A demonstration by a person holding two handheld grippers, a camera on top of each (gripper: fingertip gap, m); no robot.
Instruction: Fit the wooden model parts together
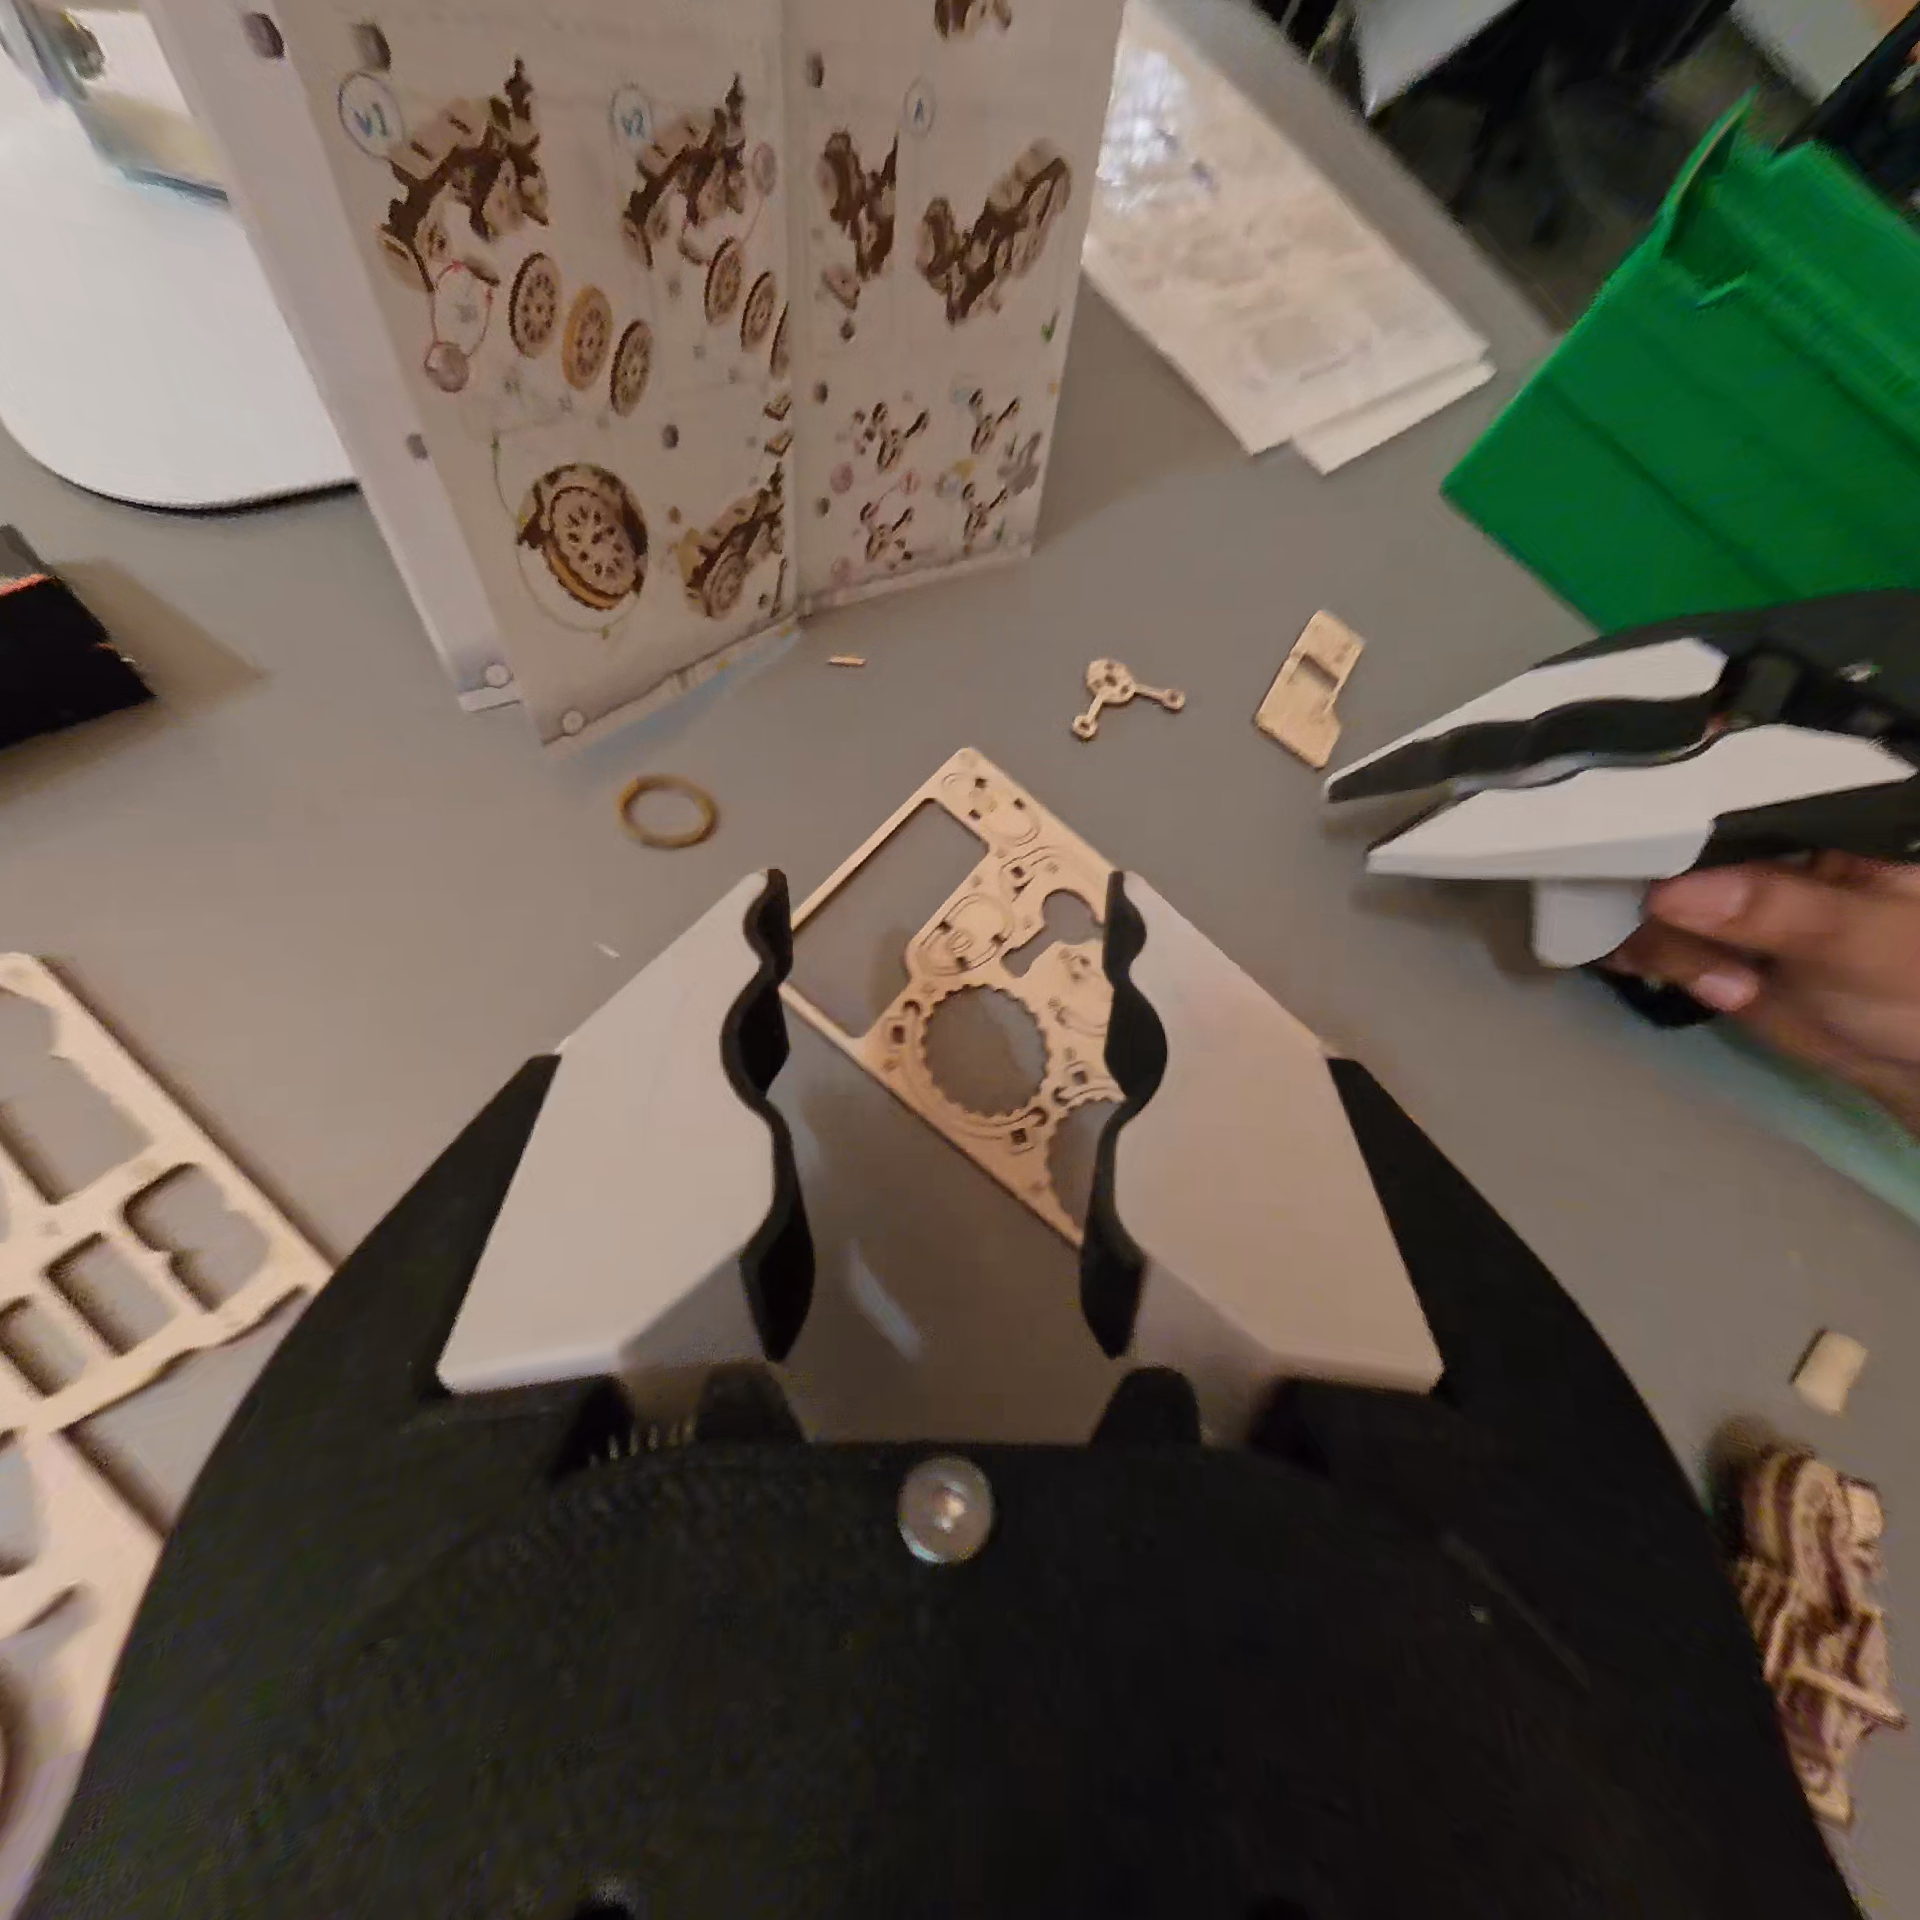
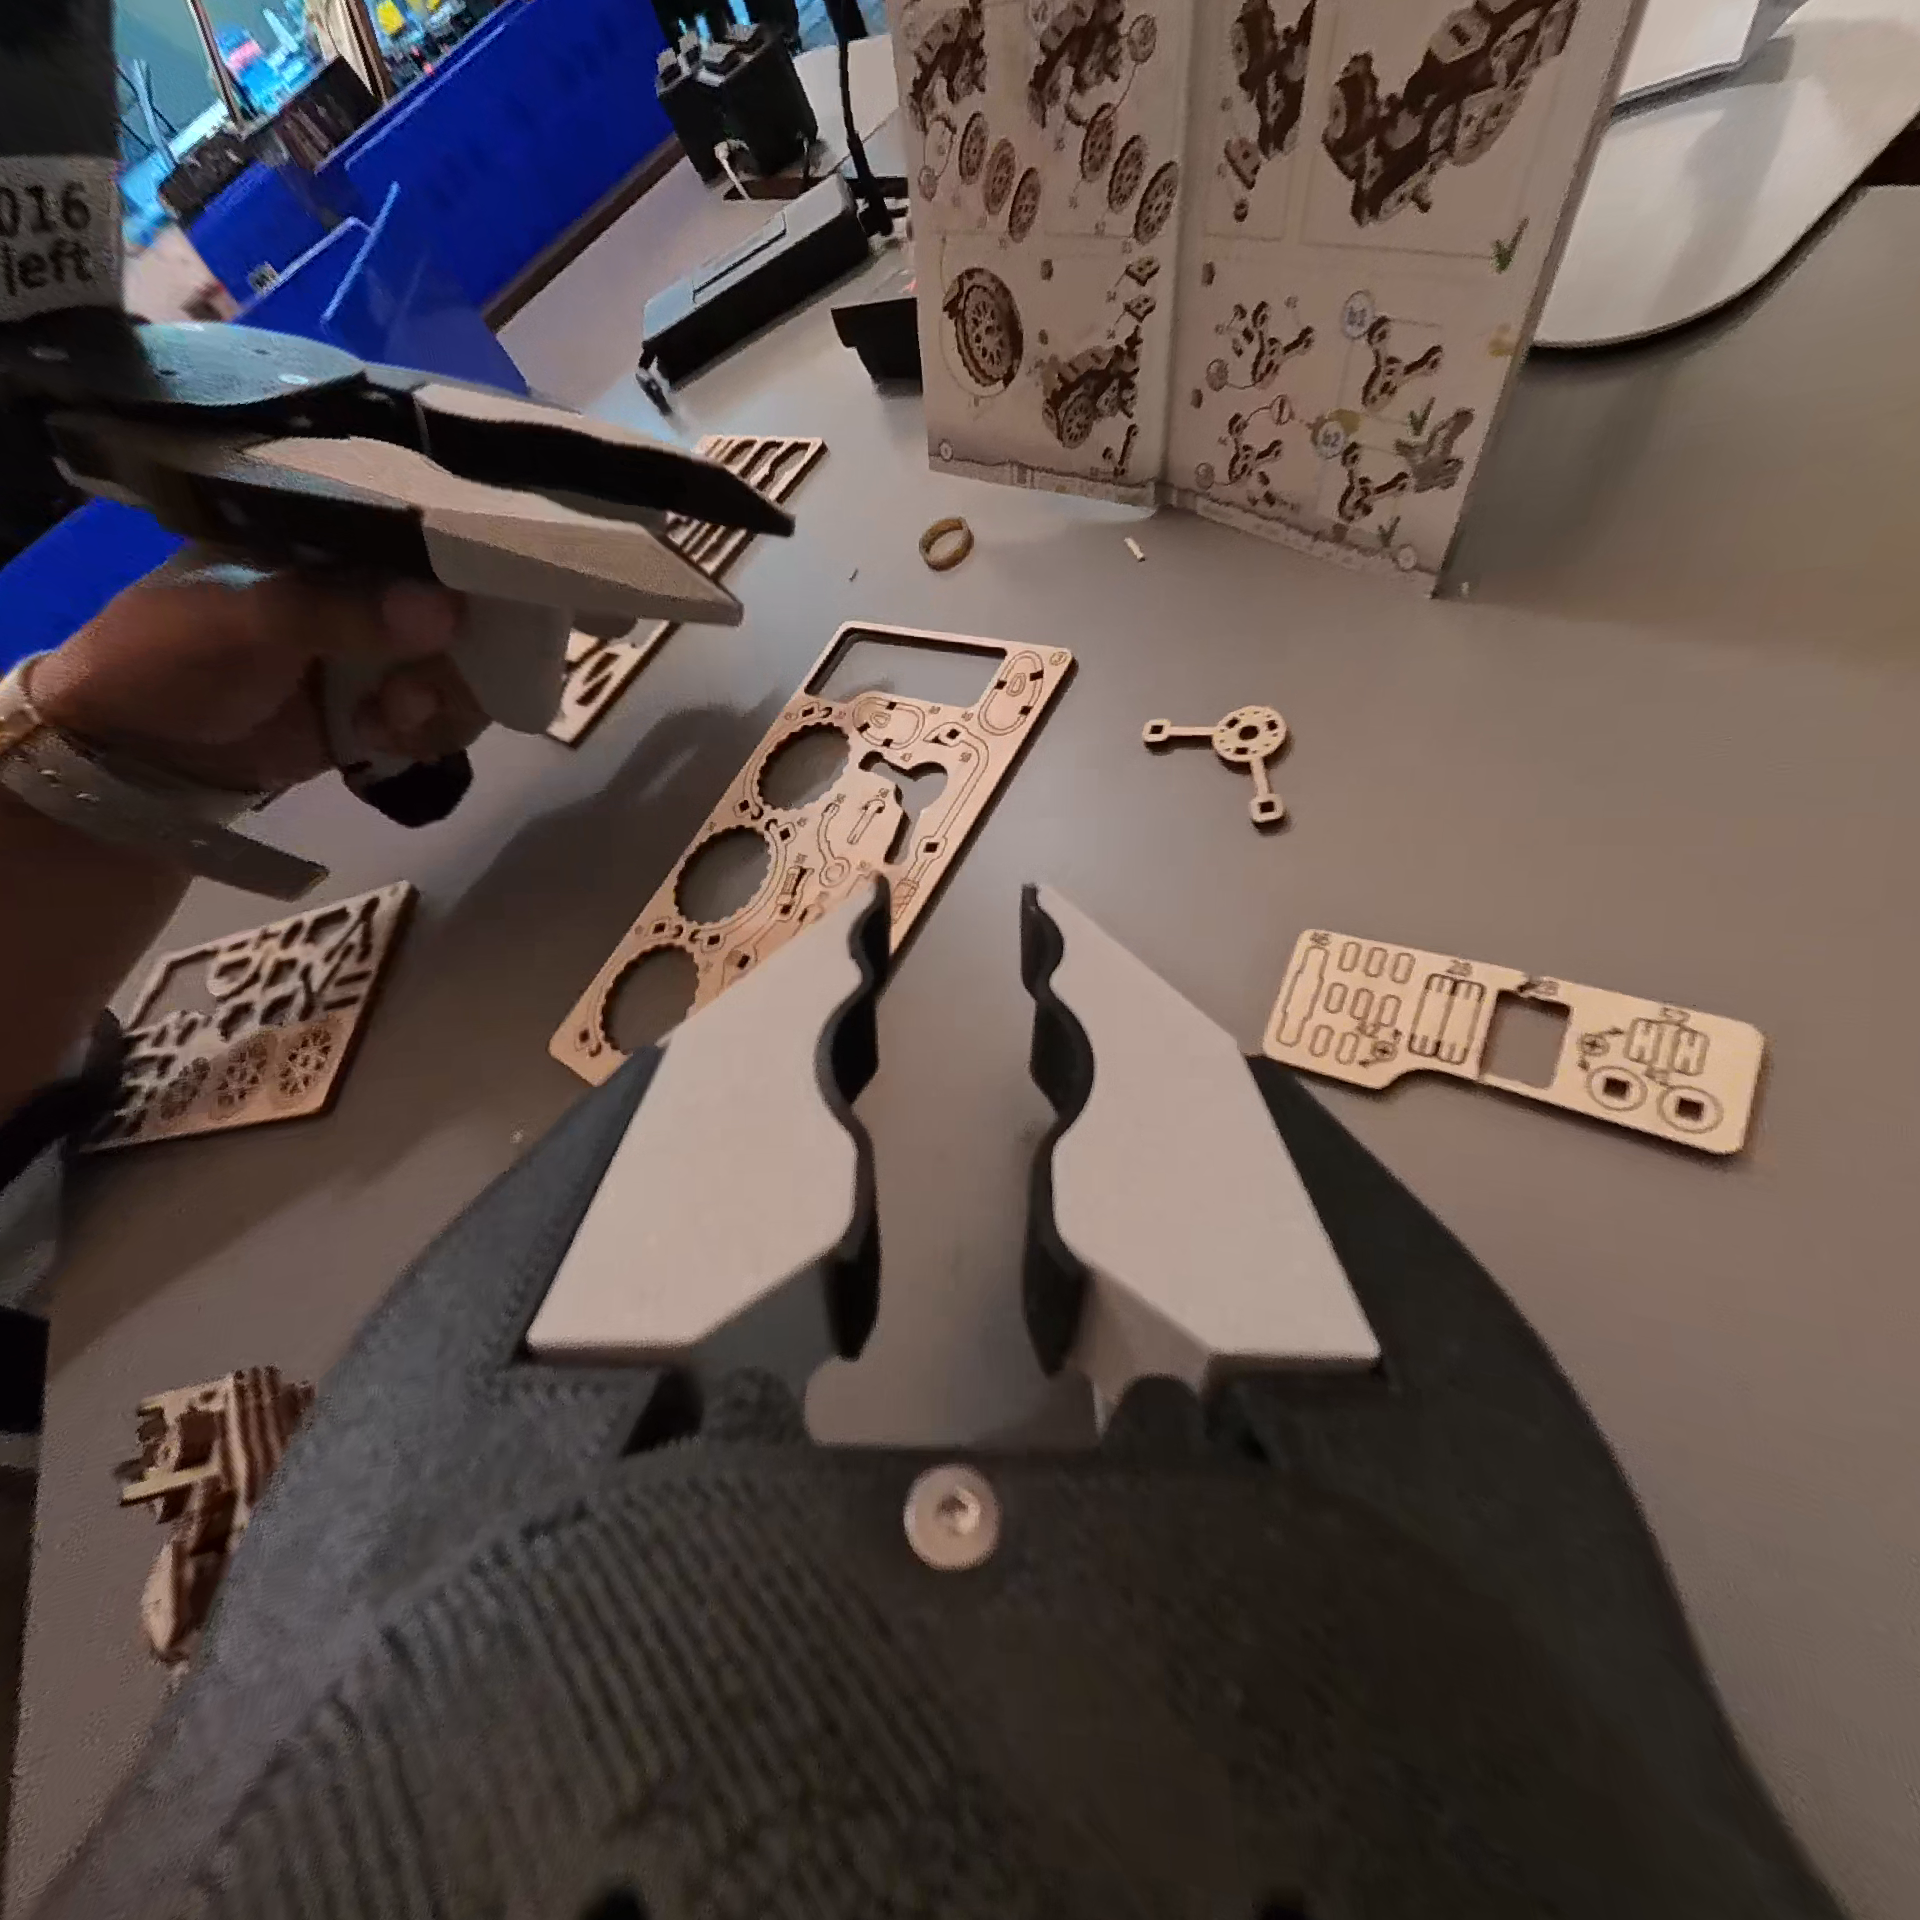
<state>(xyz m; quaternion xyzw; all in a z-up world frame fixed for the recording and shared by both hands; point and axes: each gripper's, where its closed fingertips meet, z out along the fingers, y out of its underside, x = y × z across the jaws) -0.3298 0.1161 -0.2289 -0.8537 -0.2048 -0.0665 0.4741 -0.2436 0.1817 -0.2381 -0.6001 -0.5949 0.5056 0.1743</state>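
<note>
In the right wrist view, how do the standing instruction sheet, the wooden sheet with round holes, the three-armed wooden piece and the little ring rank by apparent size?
1. Instruction sheet
2. Holed wooden sheet
3. Three-armed piece
4. Ring, though it lies farther off.

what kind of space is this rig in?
Likely a shared lab or workshop, not a home: grey worktable with a propped instruction sheet, blue partitions and more equipment-laden desks behind, a green crate alongside.

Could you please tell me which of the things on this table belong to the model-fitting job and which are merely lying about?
For the job:
- wooden sheet with round cut-outs
- three-armed wooden part
- small wooden panel
- part-built wooden assembly
- standing instruction sheet
- left tongs and right tongs, both open and empty

Lying about:
- green bin
- rubber band
- loose papers
</note>
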